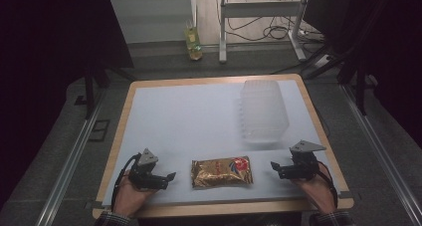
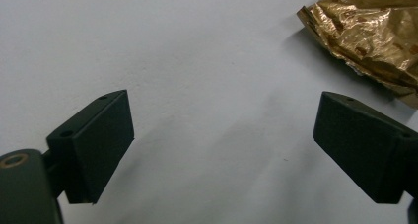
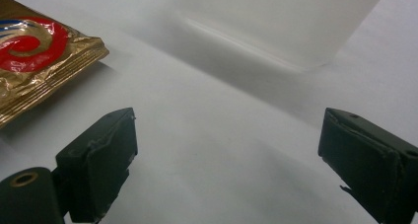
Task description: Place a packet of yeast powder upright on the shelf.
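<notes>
Nearest the camera, at the desk's (image 1: 164, 111) front edge, two hands hold a gripper each. On the left, the left gripper (image 1: 169, 177) lies low over the white surface, its jaws spread wide with nothing between them; in the left gripper view only bare desk shows between its jaws (image 2: 222, 135), and a crumpled corner of the gold packet (image 2: 374, 31) lies up and to the right. Next comes the gold foil packet (image 1: 222, 171) itself, lying flat near the front edge, between the two grippers and touching neither; it carries a red swirl. On the right, the right gripper (image 1: 275, 167) points toward the packet, jaws also wide and empty (image 3: 226, 155). Behind it, farther back on the desk's right half, stands a clear plastic container (image 1: 263, 111), possibly a ribbed tub, though its shape is hazy.
</notes>
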Motion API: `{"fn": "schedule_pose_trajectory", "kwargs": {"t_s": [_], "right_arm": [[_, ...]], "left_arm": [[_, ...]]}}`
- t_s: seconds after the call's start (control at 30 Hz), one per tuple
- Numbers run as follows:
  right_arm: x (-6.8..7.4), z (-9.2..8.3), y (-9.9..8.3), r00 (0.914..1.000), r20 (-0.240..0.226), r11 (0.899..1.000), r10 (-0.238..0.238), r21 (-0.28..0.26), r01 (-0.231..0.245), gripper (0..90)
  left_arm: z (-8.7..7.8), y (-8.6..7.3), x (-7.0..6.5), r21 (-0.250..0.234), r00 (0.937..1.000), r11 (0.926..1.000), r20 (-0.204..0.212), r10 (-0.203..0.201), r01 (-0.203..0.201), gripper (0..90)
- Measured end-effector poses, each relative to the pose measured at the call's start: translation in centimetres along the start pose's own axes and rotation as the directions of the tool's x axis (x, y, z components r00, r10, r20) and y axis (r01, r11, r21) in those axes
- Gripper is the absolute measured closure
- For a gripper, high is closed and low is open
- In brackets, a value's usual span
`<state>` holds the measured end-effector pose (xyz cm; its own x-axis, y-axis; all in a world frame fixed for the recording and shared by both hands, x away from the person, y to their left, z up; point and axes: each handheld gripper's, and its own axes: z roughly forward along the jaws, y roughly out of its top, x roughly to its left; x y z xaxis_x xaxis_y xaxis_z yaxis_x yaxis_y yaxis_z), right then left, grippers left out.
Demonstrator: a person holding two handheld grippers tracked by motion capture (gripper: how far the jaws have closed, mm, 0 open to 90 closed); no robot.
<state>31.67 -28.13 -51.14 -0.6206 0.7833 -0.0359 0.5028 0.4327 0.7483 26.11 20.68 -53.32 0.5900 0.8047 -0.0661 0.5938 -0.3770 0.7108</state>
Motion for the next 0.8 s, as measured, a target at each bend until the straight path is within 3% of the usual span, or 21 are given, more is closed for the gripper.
{"fn": "schedule_pose_trajectory", "kwargs": {"t_s": [0.13,0.3,0.43,0.53,0.67,0.8], "right_arm": [[0.1,-0.1,0.1,1.0,0.004,1.0,-0.002,-0.002,0.002,7.9],[0.4,-0.1,0.3,0.9999,0.012,1.0,0.0,0.011,0.0,7.9],[0.6,-0.3,0.5,0.9999,0.014,1.0,0.008,0.005,-0.008,7.7],[0.7,-0.4,0.5,0.9999,0.008,1.0,0.014,0.001,-0.014,7.0],[1.3,-0.3,0.6,0.9999,0.007,1.0,-0.009,0.021,0.009,3.8],[1.8,-0.4,0.8,0.9996,0.011,0.999,-0.027,0.02,0.027,3.0]], "left_arm": [[-0.2,0.1,-0.2,-0.014,0.9999,0.9998,-0.001,0.012,-0.012,14.3],[-0.6,0.4,-0.6,-0.053,0.9992,0.9985,0.036,0.018,-0.016,22.1],[-0.7,0.7,-1.1,-0.085,0.9954,0.996,0.089,0.035,-0.027,29.2],[-0.9,1.0,-1.7,-0.102,0.9943,0.9939,0.093,0.051,-0.042,33.9],[-0.6,1.5,-2.7,-0.119,0.988,0.9915,0.138,0.069,-0.053,40.6],[-0.3,1.8,-3.4,-0.122,0.9842,0.9907,0.158,0.08,-0.06,47.8]]}}
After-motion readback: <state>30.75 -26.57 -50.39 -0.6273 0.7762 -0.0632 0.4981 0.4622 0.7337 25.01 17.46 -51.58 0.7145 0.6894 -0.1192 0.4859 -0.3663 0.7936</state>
